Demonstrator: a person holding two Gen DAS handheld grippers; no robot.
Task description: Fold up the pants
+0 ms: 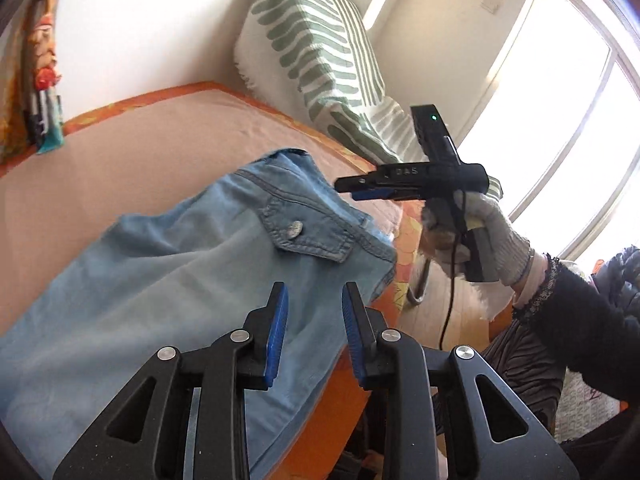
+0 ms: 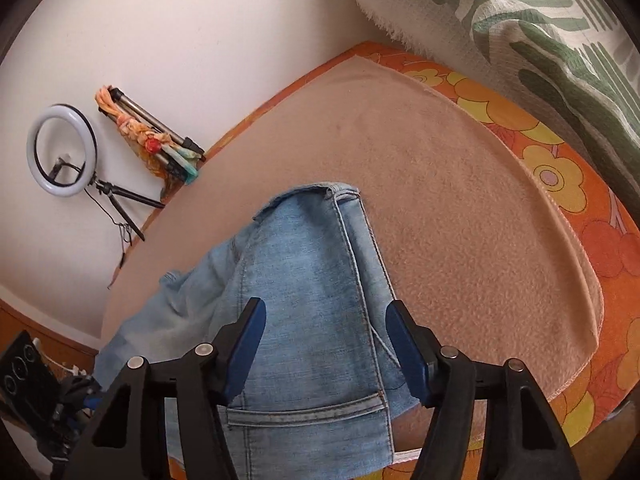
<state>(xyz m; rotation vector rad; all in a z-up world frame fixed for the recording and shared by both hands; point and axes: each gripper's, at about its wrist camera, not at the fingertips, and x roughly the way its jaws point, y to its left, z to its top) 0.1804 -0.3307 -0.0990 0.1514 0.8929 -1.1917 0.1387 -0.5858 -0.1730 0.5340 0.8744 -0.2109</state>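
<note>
Light blue denim pants [image 1: 168, 276] lie folded on a beige blanket [image 1: 132, 148] on the bed; they also show in the right wrist view [image 2: 308, 280]. A pocket flap with a metal button [image 1: 295, 229] faces up. My left gripper [image 1: 315, 300] is open and empty, just above the pants near the bed's edge. My right gripper [image 2: 325, 316] is open and empty, hovering over the pants near a back pocket [image 2: 308, 420]. In the left wrist view the right gripper [image 1: 352, 188] hangs beyond the waistband, held by a gloved hand [image 1: 488, 236].
A green-and-white patterned throw [image 1: 320, 52] hangs over furniture behind the bed. An orange flowered sheet [image 2: 560, 176] borders the blanket. A ring light [image 2: 60, 152] and a tripod [image 2: 160, 128] stand by the white wall. A bright window [image 1: 560, 100] is at right.
</note>
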